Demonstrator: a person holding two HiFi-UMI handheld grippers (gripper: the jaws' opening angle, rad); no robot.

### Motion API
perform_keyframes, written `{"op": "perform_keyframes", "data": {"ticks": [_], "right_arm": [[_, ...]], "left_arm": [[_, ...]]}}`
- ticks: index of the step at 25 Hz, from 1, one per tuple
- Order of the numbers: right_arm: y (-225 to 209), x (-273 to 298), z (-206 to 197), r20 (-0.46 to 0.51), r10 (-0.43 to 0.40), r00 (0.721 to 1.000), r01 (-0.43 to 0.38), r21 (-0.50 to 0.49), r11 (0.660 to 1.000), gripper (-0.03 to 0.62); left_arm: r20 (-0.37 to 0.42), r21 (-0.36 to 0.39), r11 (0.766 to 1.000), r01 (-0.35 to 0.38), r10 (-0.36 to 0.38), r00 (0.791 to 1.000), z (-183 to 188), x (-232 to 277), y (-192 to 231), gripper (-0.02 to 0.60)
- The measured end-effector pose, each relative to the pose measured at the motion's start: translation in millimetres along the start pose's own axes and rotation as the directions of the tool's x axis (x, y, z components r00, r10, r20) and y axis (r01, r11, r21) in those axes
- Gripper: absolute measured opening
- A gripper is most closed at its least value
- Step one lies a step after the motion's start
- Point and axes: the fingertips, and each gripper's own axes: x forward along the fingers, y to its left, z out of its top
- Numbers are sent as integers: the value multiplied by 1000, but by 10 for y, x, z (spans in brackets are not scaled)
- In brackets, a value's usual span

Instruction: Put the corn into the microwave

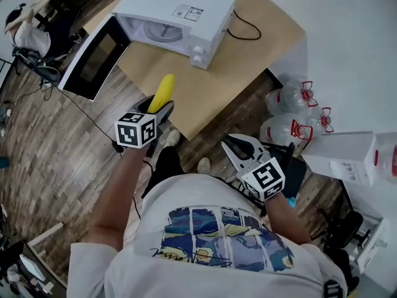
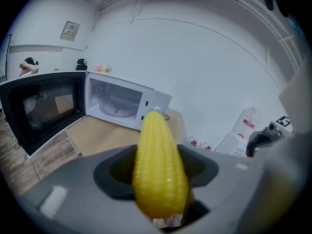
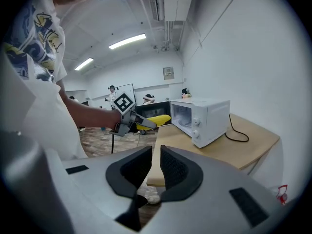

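A yellow corn cob [image 1: 163,92] sticks out forward from my left gripper [image 1: 160,112], which is shut on its lower half. In the left gripper view the corn [image 2: 158,165] fills the space between the jaws and points at the white microwave [image 2: 122,104]. The microwave [image 1: 180,11] stands on the wooden table [image 1: 248,73] with its door [image 1: 96,58] swung wide open and its glass plate showing. My right gripper [image 1: 239,146] hangs by my right side, off the table's near edge. Its jaws [image 3: 155,172] stand a narrow gap apart with nothing between them.
A black cable [image 1: 245,30] loops on the table behind the microwave. Two large water bottles [image 1: 291,101] with red caps stand on the floor to the right of the table. A white box [image 1: 344,157] sits further right. Wood floor lies to the left.
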Motion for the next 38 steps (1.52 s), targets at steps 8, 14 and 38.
{"op": "perform_keyframes", "data": {"ticks": [8, 14, 38], "right_arm": [[-391, 368, 388, -13, -144, 989, 145, 41, 989, 43], [-549, 669, 544, -32, -235, 972, 237, 90, 967, 43], [-560, 889, 499, -122, -504, 855, 513, 337, 789, 41]], "left_arm": [[-26, 52, 999, -9, 10, 1000, 472, 701, 763, 259], [-63, 121, 993, 4, 4, 998, 788, 1239, 1276, 259], [-149, 308, 950, 54, -8, 989, 1273, 2792, 1971, 259]]}}
